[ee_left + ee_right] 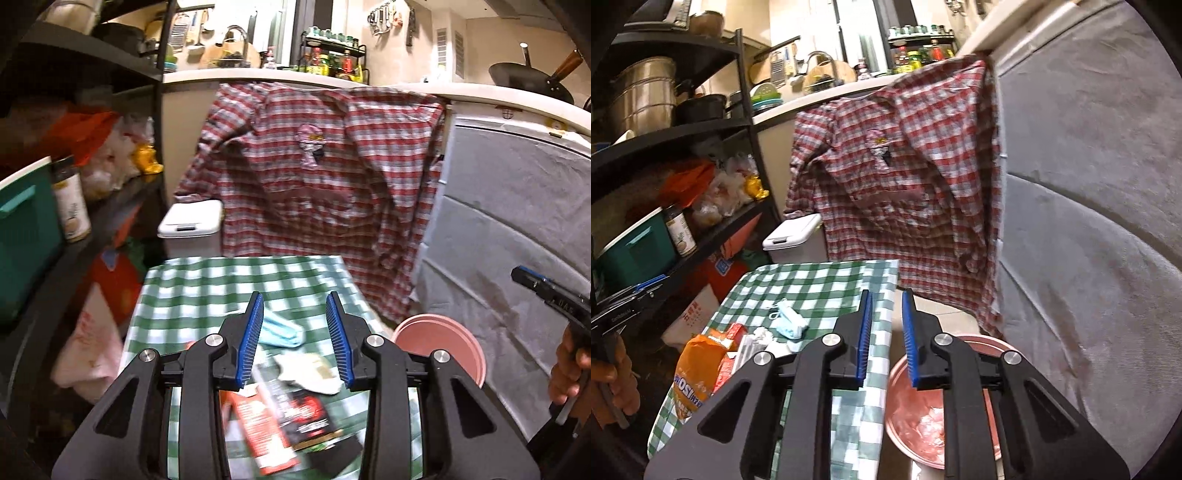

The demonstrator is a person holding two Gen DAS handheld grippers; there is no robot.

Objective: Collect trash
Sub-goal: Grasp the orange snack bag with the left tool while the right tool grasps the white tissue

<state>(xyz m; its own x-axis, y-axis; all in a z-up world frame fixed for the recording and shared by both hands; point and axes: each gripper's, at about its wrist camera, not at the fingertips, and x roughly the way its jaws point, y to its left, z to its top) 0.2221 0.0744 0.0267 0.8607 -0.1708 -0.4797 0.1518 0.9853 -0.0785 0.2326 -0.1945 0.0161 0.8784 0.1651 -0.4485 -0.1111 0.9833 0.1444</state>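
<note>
My left gripper hangs over the trash, jaws partly apart with nothing between them: a red-and-black packet, a crumpled tissue and a blue mask lie on the checked tablecloth. My right gripper, jaws narrowly apart and empty, is above the pink bin. Only the right view shows an orange bag.

tablecloth: green-white check | shirt: red-white plaid | bin: pink

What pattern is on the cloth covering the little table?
Green and white checks. The tablecloth shows sharpest in the right wrist view.
</note>
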